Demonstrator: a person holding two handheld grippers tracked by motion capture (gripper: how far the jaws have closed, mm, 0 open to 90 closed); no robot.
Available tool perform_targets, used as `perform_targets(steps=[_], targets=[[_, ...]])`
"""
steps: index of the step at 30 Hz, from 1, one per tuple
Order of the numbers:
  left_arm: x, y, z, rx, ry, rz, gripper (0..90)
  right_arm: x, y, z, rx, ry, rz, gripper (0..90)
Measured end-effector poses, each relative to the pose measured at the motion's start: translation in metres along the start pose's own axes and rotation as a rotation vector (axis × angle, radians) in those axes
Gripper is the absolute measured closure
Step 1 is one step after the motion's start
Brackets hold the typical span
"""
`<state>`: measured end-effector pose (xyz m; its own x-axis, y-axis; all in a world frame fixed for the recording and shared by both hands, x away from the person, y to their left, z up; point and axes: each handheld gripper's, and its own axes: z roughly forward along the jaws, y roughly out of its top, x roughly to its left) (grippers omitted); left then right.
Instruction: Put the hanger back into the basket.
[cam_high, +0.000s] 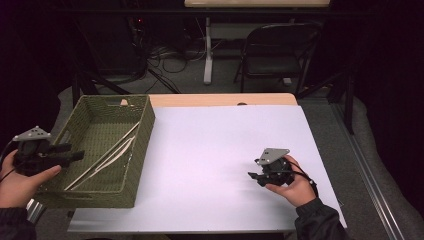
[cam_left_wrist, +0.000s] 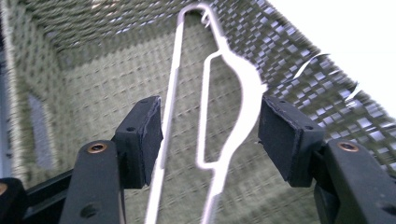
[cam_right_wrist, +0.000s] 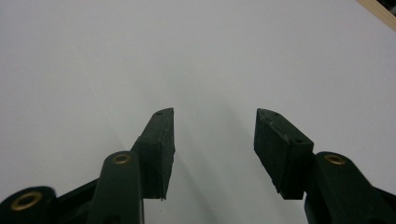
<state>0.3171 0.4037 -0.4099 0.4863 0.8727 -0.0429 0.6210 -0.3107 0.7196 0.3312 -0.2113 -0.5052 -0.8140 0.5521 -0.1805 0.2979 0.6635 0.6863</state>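
A: Left to right, quick. Left gripper (cam_high: 75, 154) at about 9 o'clock on the table, held over the near-left rim of the green woven basket (cam_high: 141, 145). Claw?

B: Released. In the left gripper view the pads (cam_left_wrist: 140, 140) stand wide apart and nothing is pressed between them. The white hangers (cam_left_wrist: 233, 112) lie below and beyond the gap, down on the basket floor.

A: So the hangers are inside the basket?

B: Yes, the white hangers (cam_high: 107, 159) lie flat on the bottom, running from 7 o'clock up toward 1 o'clock along the basket's right wall. I'd judge they lie slantwise because they are long and the basket is narrow.

A: Why is the gripper hanging above the rim and not down in it?

B: My guess: a drop-off is done, and jaws spread, clear of the wire, keep it from snagging. Count of hangers is hard to tell, at least two.

A: Middle of the table?

B: Bare white sheet (cam_high: 220, 145), nothing on it.

A: Right gripper (cam_high: 255, 176)?

B: At 4 o'clock, low over the sheet, hand cradling it from beneath. Claw also released, pads (cam_right_wrist: 161, 140) apart with just white surface between. Looks parked out of the way, ready for whatever comes next.
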Motion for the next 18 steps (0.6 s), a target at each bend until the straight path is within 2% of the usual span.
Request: perform_targets(steps=[4,5,7,9,13,14,15,16,18], targets=[[-0.023,0.01,-0.001,-0.028,-0.03,0.008,37.8,-0.002,0.0,-0.002,-0.023,-0.004,0.016,46.5],[-0.03,0.013,-0.001,-0.039,-0.038,0.01,37.3,-0.002,0.0,-0.003,-0.012,-0.001,0.017,46.2],[-0.043,0.019,0.0,-0.056,-0.061,0.024,35.8,-0.003,0.0,-0.005,-0.005,-0.006,0.018,45.5],[-0.059,0.026,0.001,-0.076,-0.071,0.046,35.5,-0.003,-0.001,-0.005,-0.03,-0.002,0.029,44.5],[-0.085,0.037,0.006,-0.106,-0.104,0.077,35.0,-0.003,-0.001,-0.007,-0.044,-0.006,0.037,42.7],[-0.089,0.039,0.007,-0.109,-0.111,0.086,35.0,-0.004,0.0,-0.01,-0.02,0.003,0.038,42.5],[-0.095,0.042,0.009,-0.116,-0.121,0.092,35.0,-0.004,-0.001,-0.008,-0.05,-0.001,0.045,42.4],[-0.102,0.044,0.011,-0.125,-0.133,0.095,35.0,-0.004,0.0,-0.01,-0.041,-0.003,0.044,42.3],[-0.114,0.048,0.016,-0.144,-0.156,0.106,35.0,-0.004,-0.001,-0.01,-0.07,-0.007,0.051,42.2]])
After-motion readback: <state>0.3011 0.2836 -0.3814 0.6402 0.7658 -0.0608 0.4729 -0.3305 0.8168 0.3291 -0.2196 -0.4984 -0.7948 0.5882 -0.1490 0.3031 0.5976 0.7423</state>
